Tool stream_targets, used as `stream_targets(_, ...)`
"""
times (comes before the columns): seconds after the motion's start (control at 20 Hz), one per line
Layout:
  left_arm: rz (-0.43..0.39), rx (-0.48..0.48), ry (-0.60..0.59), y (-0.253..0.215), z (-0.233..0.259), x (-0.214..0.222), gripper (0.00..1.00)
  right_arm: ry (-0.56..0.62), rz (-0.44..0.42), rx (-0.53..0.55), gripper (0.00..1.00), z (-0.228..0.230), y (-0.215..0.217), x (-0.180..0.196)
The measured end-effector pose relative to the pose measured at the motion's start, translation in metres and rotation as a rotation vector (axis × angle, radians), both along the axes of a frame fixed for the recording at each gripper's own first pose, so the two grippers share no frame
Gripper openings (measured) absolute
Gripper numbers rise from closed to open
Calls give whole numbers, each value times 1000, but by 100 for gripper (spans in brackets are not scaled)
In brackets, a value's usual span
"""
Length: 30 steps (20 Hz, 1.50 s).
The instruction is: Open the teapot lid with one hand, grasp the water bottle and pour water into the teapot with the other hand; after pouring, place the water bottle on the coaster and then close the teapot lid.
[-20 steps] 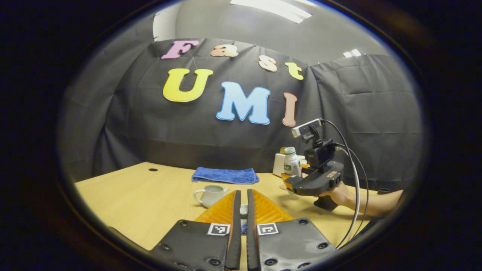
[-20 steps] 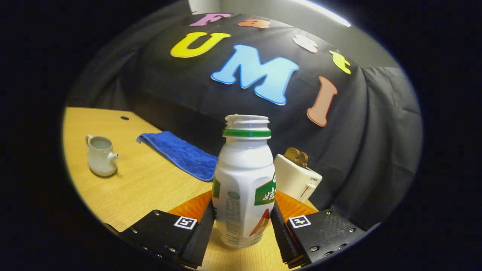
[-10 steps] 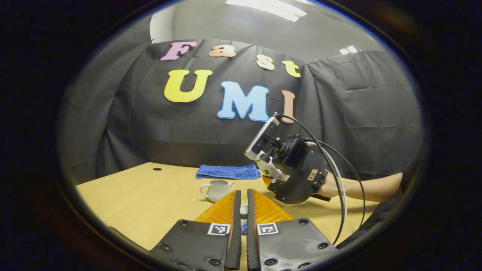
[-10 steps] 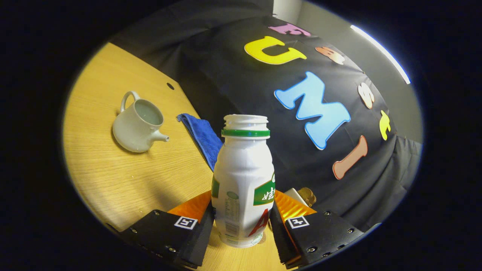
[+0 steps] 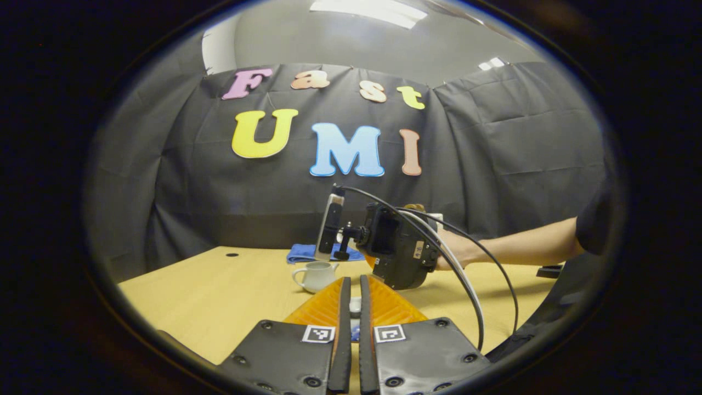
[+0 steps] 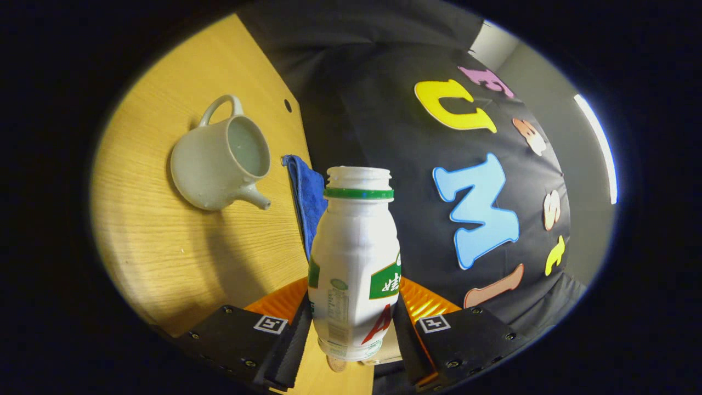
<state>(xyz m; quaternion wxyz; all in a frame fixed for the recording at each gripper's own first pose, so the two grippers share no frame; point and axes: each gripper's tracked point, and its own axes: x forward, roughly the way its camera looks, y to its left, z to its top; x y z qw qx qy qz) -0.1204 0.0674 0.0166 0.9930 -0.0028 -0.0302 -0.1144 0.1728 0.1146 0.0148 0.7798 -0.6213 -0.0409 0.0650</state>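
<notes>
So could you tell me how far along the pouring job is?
Done: the teapot stands open. In hand: the right gripper holds the uncapped bottle tilted toward it; no water flowing yet. The left gripper seems to pinch the lid. Left: pouring, the coaster, closing.

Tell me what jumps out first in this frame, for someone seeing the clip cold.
In the right gripper view, the white bottle stands dead centre, clamped between the right gripper, with the view tipped so the table runs up the left side. Up left on it sits the open teapot, lid off. In the left gripper view, the left gripper is nearly closed on a small pale piece, likely the lid.
</notes>
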Motion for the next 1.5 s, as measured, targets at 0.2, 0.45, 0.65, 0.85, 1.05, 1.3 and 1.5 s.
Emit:
stream_targets(0.2,-7,18,0,-4,-1,-1,12,-26,14,-86,72,-1,8,-4)
stream_targets(0.45,56,88,11,5,-7,4,16,-59,32,-227,72,-2,13,-2)
stream_targets(0.65,68,136,2,-1,-8,3,12,-96,51,-311,72,1,16,1)
stream_targets(0.85,74,180,-8,-5,-8,3,12,-109,66,-357,72,2,20,-1)
stream_targets(1.05,76,187,-13,-3,-9,3,17,-145,89,-418,72,3,24,-4)
stream_targets(1.3,77,189,0,-2,-15,5,12,-190,113,-499,72,7,27,-3)
stream_targets(1.5,82,192,-4,0,-12,4,12,-206,123,-525,72,9,31,-4)
